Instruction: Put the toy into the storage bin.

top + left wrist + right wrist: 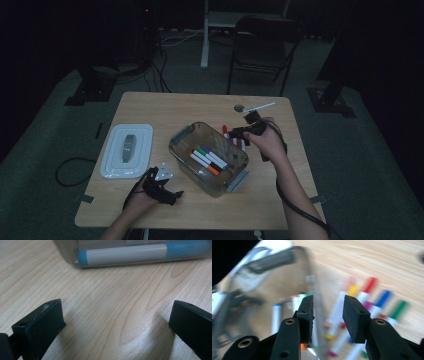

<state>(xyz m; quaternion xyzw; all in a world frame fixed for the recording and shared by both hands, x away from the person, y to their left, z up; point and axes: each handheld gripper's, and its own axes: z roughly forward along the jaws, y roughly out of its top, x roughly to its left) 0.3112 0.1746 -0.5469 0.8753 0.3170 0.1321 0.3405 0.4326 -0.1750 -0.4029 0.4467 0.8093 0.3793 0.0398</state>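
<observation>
The right tool point(248, 126) is hovering over the far right part of the counter point(150, 102), its jaws standing a narrow gap apart with nothing between them. In the right gripper view a row of loose markers point(362, 315), with red, yellow, blue, purple and green caps, is lying blurred on the wood just beyond and below its jaws. The clear plastic bin point(186, 137) is sitting just to the left of this tool, and several markers in the bin point(210, 159) are lying side by side on its bottom.

The left tool point(172, 195) is resting low at the near edge of the counter, its jaws spread wide and holding nothing. Straight ahead of it, in the left gripper view, the bin's wall is showing a blue-capped marker point(140, 252) lying inside. A white lid point(127, 150) is lying on the counter beyond this tool, away from the bin.
</observation>
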